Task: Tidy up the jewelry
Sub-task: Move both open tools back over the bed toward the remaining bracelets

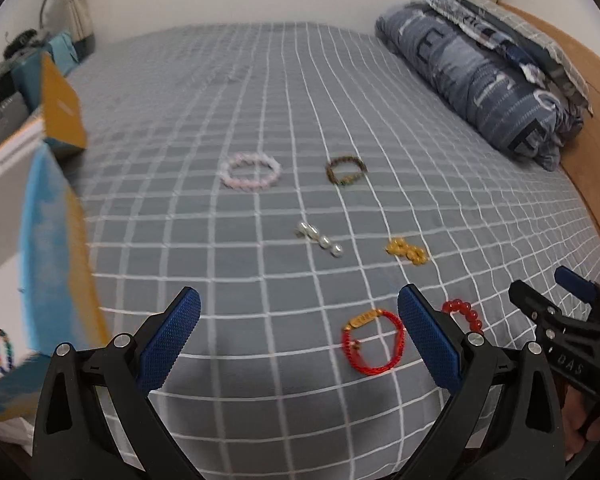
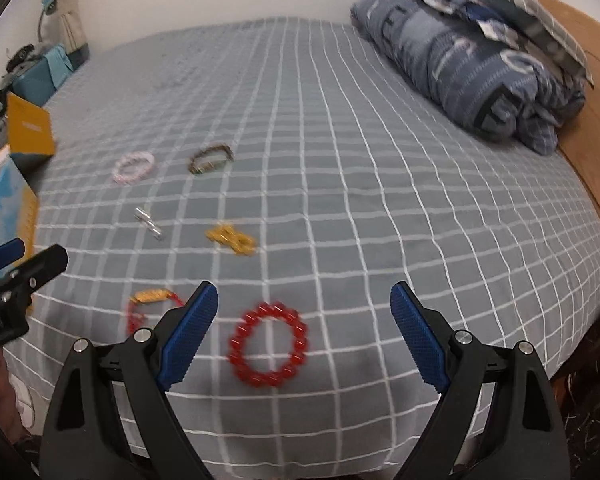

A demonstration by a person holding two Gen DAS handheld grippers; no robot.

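Several pieces of jewelry lie on a grey checked bedsheet [image 1: 220, 92]. My left gripper [image 1: 300, 312] hovers open and empty above the sheet; a red cord bracelet with a gold tag [image 1: 374, 342] lies just inside its right finger. My right gripper [image 2: 304, 304] is open too, with a red bead bracelet [image 2: 268, 346] lying on the sheet between its fingers, untouched. Farther back lie a pearl piece [image 1: 320, 238], a gold piece [image 1: 407, 251], a pink bead bracelet [image 1: 250, 171] and a brown bead bracelet [image 1: 346, 169]. The red bead bracelet [image 1: 464, 312] is half hidden behind the left gripper's right finger.
An open blue and orange box [image 1: 56, 240] stands at the bed's left edge, with a multicoloured bracelet [image 1: 2, 350] on its white inside. A folded blue quilt [image 1: 480, 76] and a wooden headboard [image 1: 596, 128] line the right side. The bed's front edge [image 2: 300, 452] is close below.
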